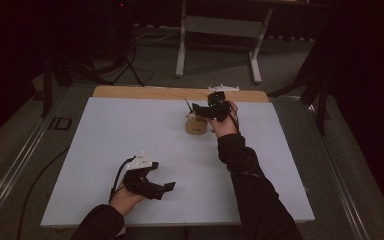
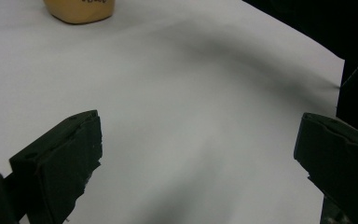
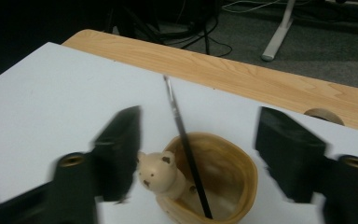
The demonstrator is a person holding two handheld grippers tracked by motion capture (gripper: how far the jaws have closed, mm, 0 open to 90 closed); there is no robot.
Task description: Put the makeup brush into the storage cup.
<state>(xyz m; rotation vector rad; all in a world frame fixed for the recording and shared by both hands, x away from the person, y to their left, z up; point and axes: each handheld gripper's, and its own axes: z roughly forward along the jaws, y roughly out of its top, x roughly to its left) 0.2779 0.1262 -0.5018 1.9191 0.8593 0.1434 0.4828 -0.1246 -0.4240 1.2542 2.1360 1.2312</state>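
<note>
Brush in the pot, my jaws standing wide above it

My right gripper [image 3: 198, 154] hangs open over the wooden pot [image 3: 223, 186] near the far wooden edge of the table [image 3: 261, 84], its jaws spread either side and touching nothing. The thin brush [image 3: 186, 154] leans inside the pot, handle rising past the little bear figure [image 3: 161, 175] on the rim. My left gripper [image 1: 155, 182] rests open, well short of the pot, holding nothing. I judge the placing done, only the withdrawal left.
</note>
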